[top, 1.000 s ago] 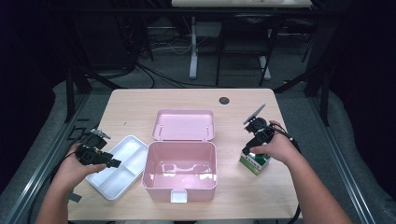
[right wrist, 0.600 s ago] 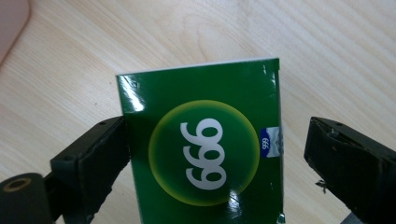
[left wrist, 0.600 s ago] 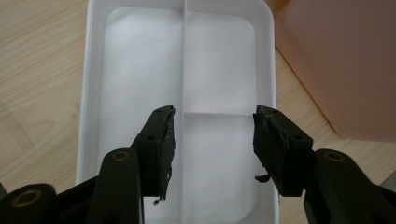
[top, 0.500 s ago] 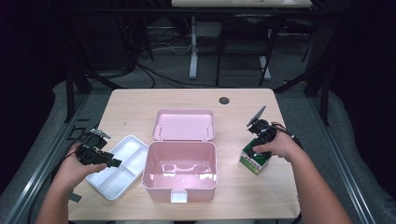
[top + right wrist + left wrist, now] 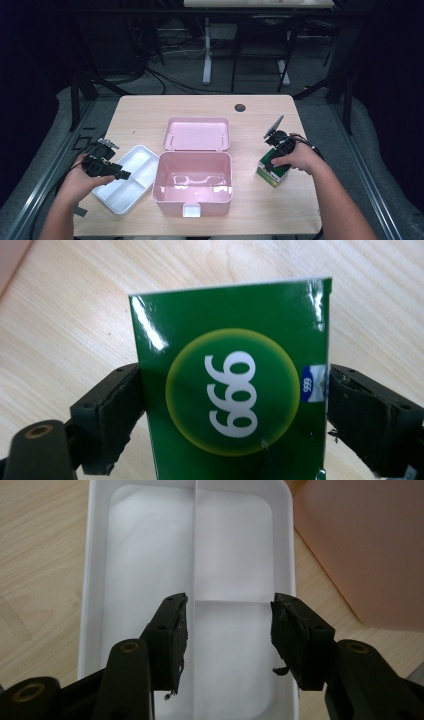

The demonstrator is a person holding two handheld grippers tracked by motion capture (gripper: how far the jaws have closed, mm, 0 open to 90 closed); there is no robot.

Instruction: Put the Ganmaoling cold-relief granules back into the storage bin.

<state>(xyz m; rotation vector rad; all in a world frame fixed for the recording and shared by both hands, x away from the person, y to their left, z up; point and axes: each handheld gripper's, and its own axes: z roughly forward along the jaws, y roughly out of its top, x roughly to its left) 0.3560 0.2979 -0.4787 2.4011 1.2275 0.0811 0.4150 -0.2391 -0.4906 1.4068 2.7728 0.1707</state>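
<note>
A green carton marked 999 (image 5: pixel 274 173) (image 5: pixel 230 340) stands on the table right of an open pink box (image 5: pixel 192 196). My right gripper (image 5: pixel 273 163) (image 5: pixel 232 385) comes down over the carton, its jaws pressed against both sides, shut on it. A white divided tray (image 5: pixel 131 189) (image 5: pixel 92 555) lies left of the pink box. My left gripper (image 5: pixel 123 175) (image 5: pixel 227 612) hovers over the tray's divider, open, with nothing between its jaws.
The pink box's lid (image 5: pixel 197 134) lies flat behind it. The box's side (image 5: pixel 370 555) is close to the tray's right edge. A dark round grommet (image 5: pixel 240 107) sits near the table's far edge. Bare wood (image 5: pixel 145 120) shows at the back left.
The right hand has shifted slightly to the right at the green carton. The left hand, tray and pink box have stayed where they were.
</note>
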